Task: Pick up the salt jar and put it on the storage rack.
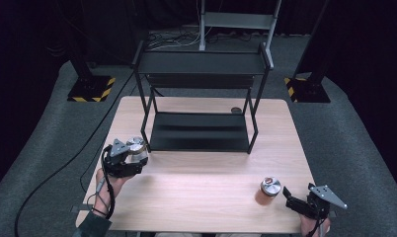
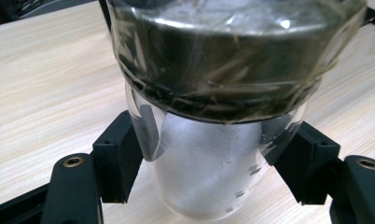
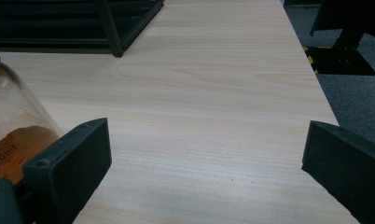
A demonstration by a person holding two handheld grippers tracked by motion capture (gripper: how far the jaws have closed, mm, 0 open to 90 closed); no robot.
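With our left gripper (image 1: 132, 157) we are pinching a clear jar (image 2: 209, 172) below its lid, upright, near the table's (image 1: 196, 173) left edge, just before the rack's (image 1: 199, 131) front left leg. Open wood is lying rightward. Our right gripper (image 1: 291, 200) is spread empty, the orange jar (image 1: 269, 190) just to its left.

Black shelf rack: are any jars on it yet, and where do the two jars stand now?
Nothing done yet: the black shelf rack holds no jars. In hand: the left gripper clamps the clear jar. Left: the orange jar stands on the table beside the open right gripper.
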